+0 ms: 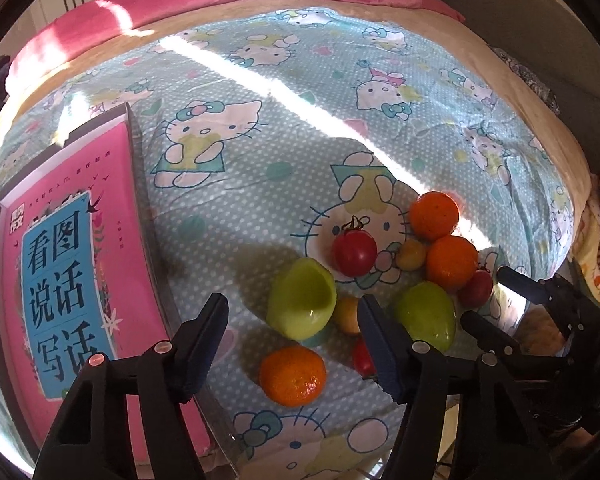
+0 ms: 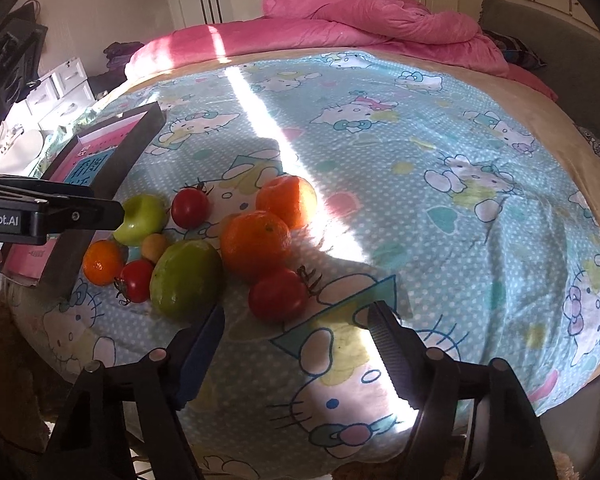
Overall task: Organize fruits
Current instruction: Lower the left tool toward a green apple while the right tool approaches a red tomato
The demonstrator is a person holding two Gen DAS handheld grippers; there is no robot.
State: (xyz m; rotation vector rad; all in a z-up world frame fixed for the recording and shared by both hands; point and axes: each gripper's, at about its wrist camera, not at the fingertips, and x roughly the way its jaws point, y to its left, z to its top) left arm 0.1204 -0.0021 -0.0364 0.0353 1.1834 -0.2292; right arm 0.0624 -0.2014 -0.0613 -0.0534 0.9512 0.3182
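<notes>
A pile of fruit lies on the Hello Kitty bedsheet [image 1: 260,152]. In the left wrist view my left gripper [image 1: 292,344] is open and empty, with an orange [image 1: 293,376] between its fingers and a green apple [image 1: 302,304] just beyond. Further on are a red tomato [image 1: 354,252], two oranges [image 1: 434,210] [image 1: 452,262] and a second green fruit [image 1: 426,316]. My right gripper [image 1: 496,296] shows there at the right. In the right wrist view my right gripper [image 2: 296,328] is open and empty, just short of a red tomato [image 2: 277,295], beside a green fruit [image 2: 186,278] and an orange [image 2: 255,245].
A pink and blue book in a dark tray [image 1: 60,264] lies to the left of the fruit. A pink quilt [image 2: 372,16] is heaped at the far end of the bed. The bed edge [image 2: 572,128] curves away on the right. White drawers [image 2: 60,88] stand at the far left.
</notes>
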